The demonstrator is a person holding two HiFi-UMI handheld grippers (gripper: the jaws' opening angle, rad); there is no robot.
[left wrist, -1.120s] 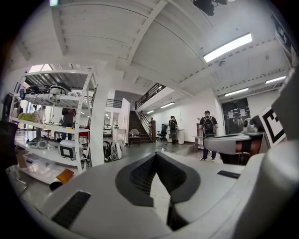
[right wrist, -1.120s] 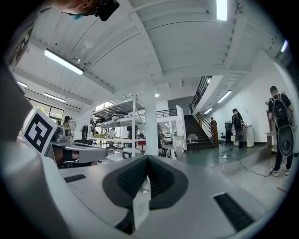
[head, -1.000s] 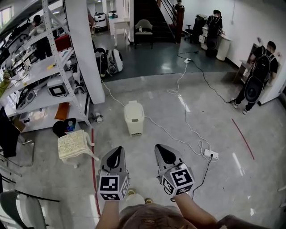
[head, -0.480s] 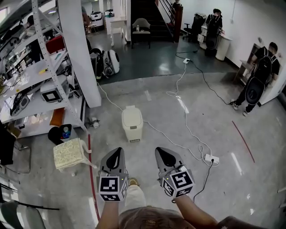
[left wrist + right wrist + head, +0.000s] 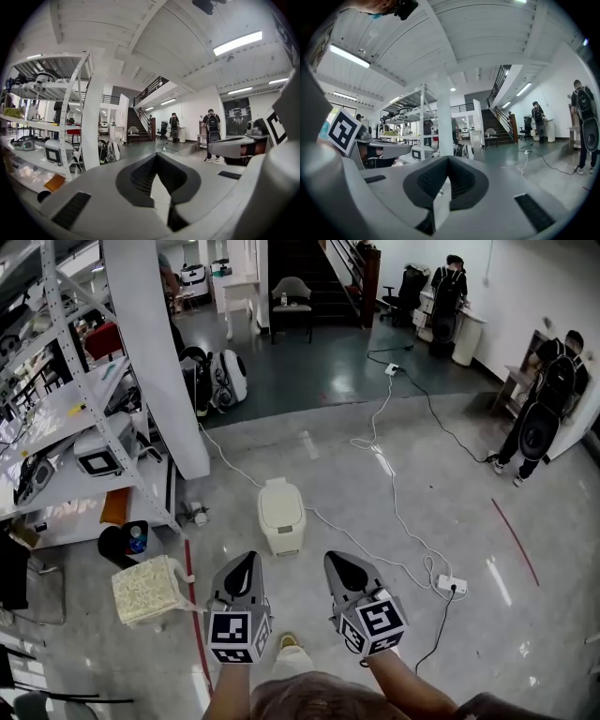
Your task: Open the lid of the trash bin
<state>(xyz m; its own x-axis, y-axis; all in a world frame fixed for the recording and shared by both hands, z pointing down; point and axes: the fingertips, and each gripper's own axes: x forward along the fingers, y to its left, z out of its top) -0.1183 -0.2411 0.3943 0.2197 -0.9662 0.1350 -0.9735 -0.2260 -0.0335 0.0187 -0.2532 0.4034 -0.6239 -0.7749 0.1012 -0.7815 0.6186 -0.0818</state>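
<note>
On the shop floor, as the head view showed it, the trash bin (image 5: 283,540) stood upright and alone, well apart from us, with its pale lid (image 5: 281,502) lying flat and shut. Left of the bin rose a white pillar (image 5: 155,352), and beyond that a shelving rack (image 5: 56,427). A white cable (image 5: 370,545) ran off to the bin's right, and a woven stool (image 5: 148,589) sat left of the bin and nearer us. Both tools hung low in the picture, short of the bin. The left gripper (image 5: 246,563) and the right gripper (image 5: 339,563) pointed forward, and the bin lay ahead, between their two lines. We judged it a little closer to the left one. The bin's long axis ran away from us, roughly in line with the tools, so its near short end faced them. In the left gripper view we saw the jaws' tips pressed together with nothing caught. Only floor showed through the hollow behind them, the pillar stood off to the left, and we could not pick out the bin there. In the right gripper view the jaws likewise met at the tips and held nothing. Here the pillar stood straight ahead, and again the bin was not plainly visible. By our reckoning the approach had to be finished before either tool could reach the lid.
</note>
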